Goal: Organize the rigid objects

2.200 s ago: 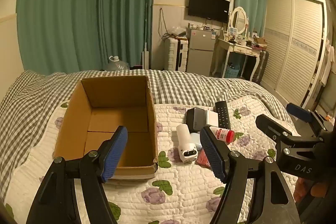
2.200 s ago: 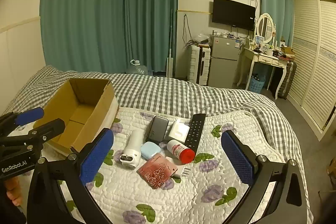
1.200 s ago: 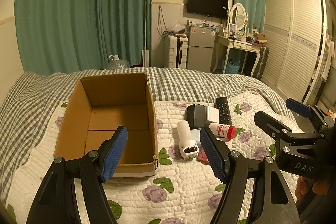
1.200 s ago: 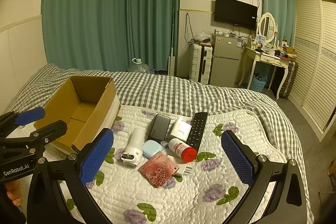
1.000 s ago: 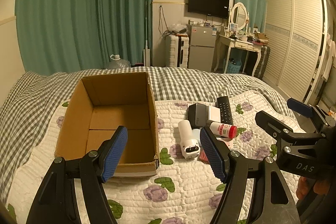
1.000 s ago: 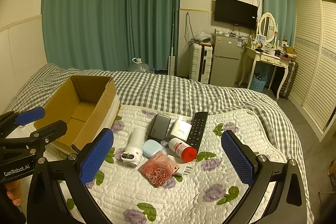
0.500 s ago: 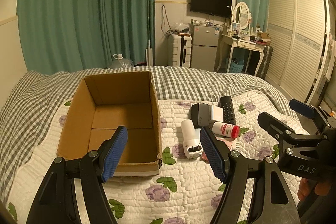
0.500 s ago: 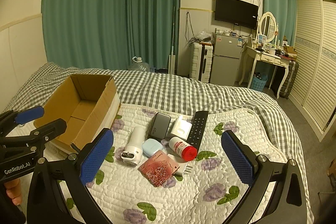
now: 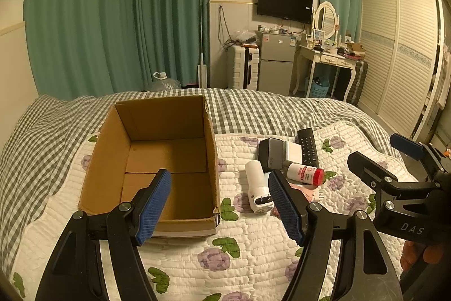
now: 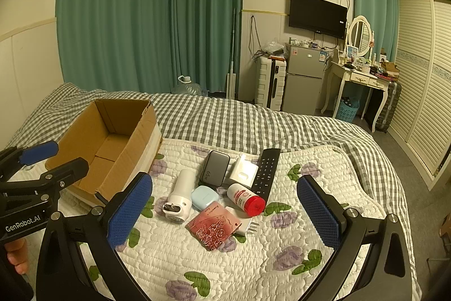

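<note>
An open, empty cardboard box [image 9: 166, 157] [image 10: 112, 143] stands on the quilt at the left. Right of it lies a cluster: a white cylindrical device [image 10: 181, 195] [image 9: 256, 188], a dark power bank [image 10: 215, 168], a white charger [image 10: 243, 171], a black remote [image 10: 266, 169], a red-capped bottle [image 10: 245, 199] [image 9: 303, 174], a pale blue case [image 10: 203, 196], a pink rose-patterned card [image 10: 215, 224] and a white plug [image 10: 248, 226]. My left gripper [image 9: 218, 206] is open and empty above the box's near edge. My right gripper [image 10: 224, 216] is open and empty above the cluster.
The white floral quilt [image 10: 253, 258] lies over a grey checked bedspread [image 10: 225, 114]. Green curtains, a suitcase, a small fridge [image 10: 303, 81], a dressing table and a louvred wardrobe stand beyond the bed. The bed's right edge drops to the floor.
Both views have drifted slightly; the box and the objects sit a little further right in the left wrist view. Nothing on the bed has moved and both grippers stay open.
</note>
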Available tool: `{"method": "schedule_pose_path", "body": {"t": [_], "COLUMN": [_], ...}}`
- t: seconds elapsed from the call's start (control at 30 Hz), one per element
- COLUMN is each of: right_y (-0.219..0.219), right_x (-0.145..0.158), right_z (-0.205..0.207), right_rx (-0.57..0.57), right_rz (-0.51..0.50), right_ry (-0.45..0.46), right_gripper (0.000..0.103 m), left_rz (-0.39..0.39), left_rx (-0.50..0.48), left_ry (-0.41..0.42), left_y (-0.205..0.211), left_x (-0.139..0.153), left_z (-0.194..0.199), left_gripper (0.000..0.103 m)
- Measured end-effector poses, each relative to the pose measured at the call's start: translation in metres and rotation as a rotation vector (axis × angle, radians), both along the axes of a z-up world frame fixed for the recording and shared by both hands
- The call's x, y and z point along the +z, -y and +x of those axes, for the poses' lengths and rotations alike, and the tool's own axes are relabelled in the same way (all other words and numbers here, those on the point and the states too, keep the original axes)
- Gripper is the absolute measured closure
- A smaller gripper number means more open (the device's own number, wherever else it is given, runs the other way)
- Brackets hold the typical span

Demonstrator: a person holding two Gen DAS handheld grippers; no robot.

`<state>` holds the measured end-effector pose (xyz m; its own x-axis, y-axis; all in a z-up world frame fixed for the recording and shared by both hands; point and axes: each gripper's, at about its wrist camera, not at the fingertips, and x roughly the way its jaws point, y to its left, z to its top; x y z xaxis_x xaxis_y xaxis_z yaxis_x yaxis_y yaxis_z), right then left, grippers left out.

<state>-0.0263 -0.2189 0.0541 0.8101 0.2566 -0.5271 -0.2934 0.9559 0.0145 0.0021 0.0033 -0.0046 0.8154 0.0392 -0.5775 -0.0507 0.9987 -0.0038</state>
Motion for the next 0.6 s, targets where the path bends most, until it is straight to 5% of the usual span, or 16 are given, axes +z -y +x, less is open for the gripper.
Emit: {"method": "schedule_pose_path", "body": {"t": [0.6], "right_y": [0.0007], "right_x": [0.001], "right_z": [0.0006], "right_rx": [0.0], "right_rz": [-0.001], "right_ry": [-0.002], "right_gripper": [0.0], "left_rz": [-0.001], "left_rx": [0.003], "left_ry": [0.0], "left_y": [-0.0026], "left_x": [-0.0001], "left_z": [0.0007], "left_gripper": [0.029]}}
